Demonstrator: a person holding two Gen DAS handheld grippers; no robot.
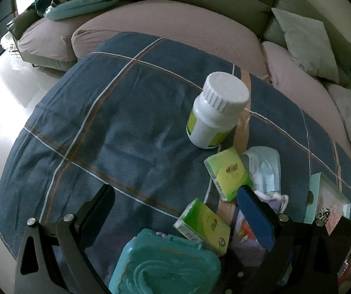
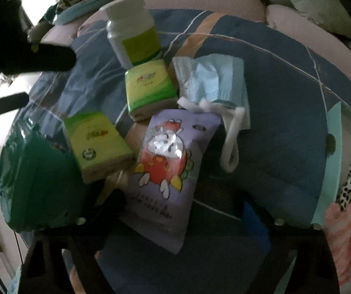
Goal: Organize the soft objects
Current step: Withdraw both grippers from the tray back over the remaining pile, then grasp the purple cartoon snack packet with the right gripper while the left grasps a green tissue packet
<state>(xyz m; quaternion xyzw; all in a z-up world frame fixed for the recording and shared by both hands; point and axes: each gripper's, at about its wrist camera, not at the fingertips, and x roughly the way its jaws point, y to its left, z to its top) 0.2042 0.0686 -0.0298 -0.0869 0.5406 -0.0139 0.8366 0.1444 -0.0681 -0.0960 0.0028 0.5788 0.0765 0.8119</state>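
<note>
The right tongs (image 2: 182, 210) hang spread and empty over the purple cartoon pouch (image 2: 168, 161), apparently lining up to pinch it, amid tissue packs (image 2: 99, 142) and a face mask (image 2: 212, 78) clustered on the cloth-covered surface (image 1: 116, 122), while the left tongs (image 1: 180, 220) wait open and unladen.

L tongs (image 1: 175, 218) open, R tongs (image 2: 182, 203) wide
</note>
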